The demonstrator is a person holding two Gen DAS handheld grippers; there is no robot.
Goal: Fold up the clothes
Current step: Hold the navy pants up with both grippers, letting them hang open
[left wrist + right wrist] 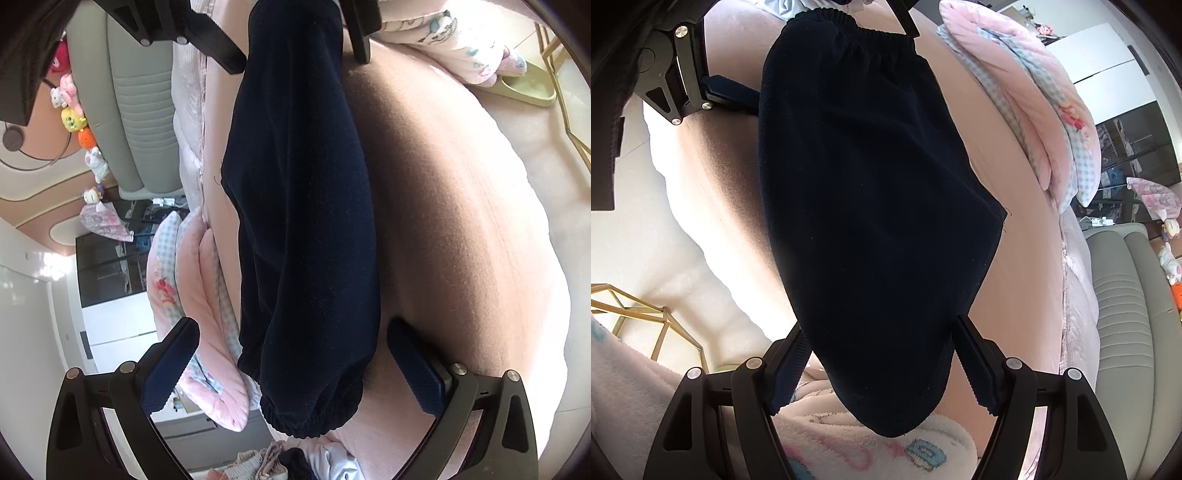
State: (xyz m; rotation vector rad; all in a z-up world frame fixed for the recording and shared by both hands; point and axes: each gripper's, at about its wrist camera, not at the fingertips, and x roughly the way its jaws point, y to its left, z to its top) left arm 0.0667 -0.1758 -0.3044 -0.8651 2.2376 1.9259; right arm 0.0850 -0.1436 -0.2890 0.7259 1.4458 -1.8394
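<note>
Dark navy pants (299, 206) lie stretched on a pink bed (461, 221), running lengthwise between the two grippers, which face each other from opposite ends.

In the left wrist view, the left gripper (291, 362) has its jaws spread wide, one on each side of the elastic waistband (314, 413), which lies between them. The right-hand pad sits just beside the cloth edge; the other stands apart from it, over a pink quilt (207, 332). Nothing is pinched.

In the right wrist view, the right gripper (879, 369) is likewise spread, its jaws flanking the narrow end of the pants (871, 206) (whether the pads touch the fabric, I cannot tell). That end overhangs a white fleece garment with pastel print (871, 443).

The pants look folded in half lengthwise, with a pointed corner (999, 212) jutting toward the quilt side. A folded pink and blue checked quilt lies along the bed's edge beside them. A small heap of other clothes (280, 461) sits just beyond the waistband. Plush toys (74, 118) hang by a grey headboard (144, 110).
</note>
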